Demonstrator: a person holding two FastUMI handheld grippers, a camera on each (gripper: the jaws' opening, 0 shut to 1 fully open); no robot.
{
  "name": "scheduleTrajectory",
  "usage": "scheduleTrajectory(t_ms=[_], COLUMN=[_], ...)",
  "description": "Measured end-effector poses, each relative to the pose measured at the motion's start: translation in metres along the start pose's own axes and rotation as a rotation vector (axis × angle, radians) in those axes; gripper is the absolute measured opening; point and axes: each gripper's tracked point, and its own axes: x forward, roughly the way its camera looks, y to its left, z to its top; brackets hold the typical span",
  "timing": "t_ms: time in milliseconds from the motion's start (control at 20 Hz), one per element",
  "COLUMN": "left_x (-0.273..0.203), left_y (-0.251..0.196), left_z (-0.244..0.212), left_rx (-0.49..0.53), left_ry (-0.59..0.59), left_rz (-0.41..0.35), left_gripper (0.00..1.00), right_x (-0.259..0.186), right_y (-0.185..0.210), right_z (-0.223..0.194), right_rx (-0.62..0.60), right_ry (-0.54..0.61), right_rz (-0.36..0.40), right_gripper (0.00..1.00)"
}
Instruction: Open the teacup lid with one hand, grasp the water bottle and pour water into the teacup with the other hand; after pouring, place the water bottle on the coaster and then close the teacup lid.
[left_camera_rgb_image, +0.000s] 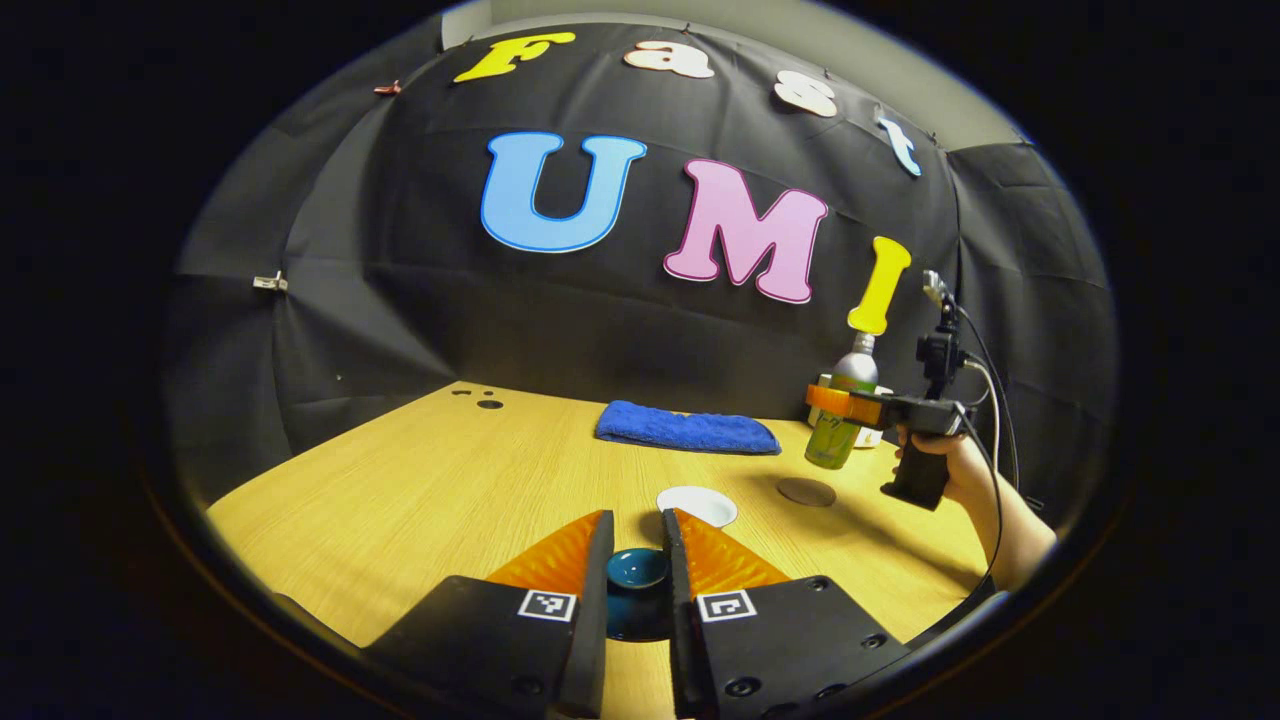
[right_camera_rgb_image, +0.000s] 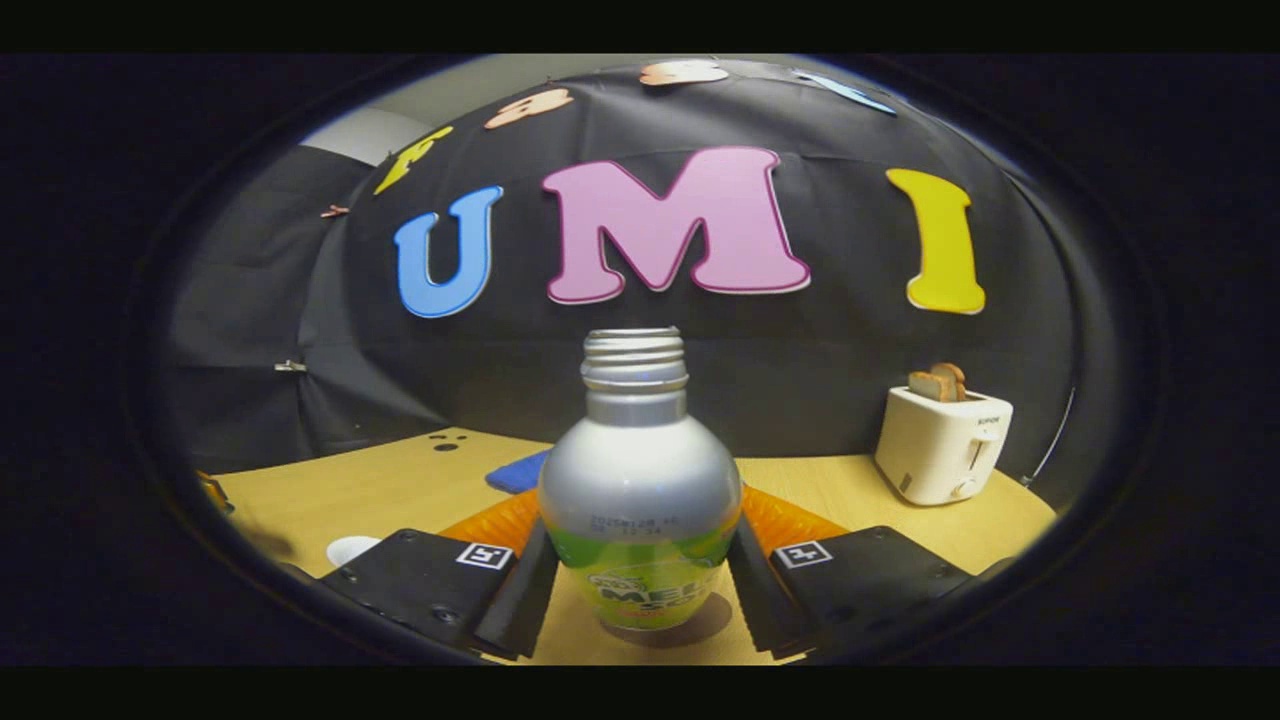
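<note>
Water bottle (right_camera_rgb_image: 640, 500) clamped in right gripper (right_camera_rgb_image: 640, 580) jaws, toaster (right_camera_rgb_image: 945, 442) behind, left gripper (left_camera_rgb_image: 640, 545) jaws clamping teacup lid (left_camera_rgb_image: 637, 568).

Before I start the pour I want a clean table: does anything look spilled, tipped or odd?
Nothing stands out. The water bottle stands upright between the right gripper's fingers, uncapped. No spill shows on the table. The blue towel lies flat. The toaster holds toast.
</note>
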Motion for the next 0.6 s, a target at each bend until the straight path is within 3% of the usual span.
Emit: scheduleTrajectory(t_ms=[200, 350, 600], left_x=[0.001, 0.002, 0.002], left_y=[0.009, 0.011, 0.009], left_z=[-0.007, -0.01, -0.01], left_rx=[-0.027, -0.05, -0.015], left_ry=[0.017, 0.019, 0.02], left_rz=[0.011, 0.015, 0.018], left_gripper=[0.3, 0.3, 0.3], right_x=[0.007, 0.011, 0.013], right_y=[-0.002, -0.009, -0.014], right_z=[-0.019, -0.034, -0.049], right_rx=[0.022, -0.032, -0.068], right_ry=[0.017, 0.04, 0.047], right_rz=[-0.005, -0.027, -0.051], right_gripper=[0.8, 0.81, 0.81])
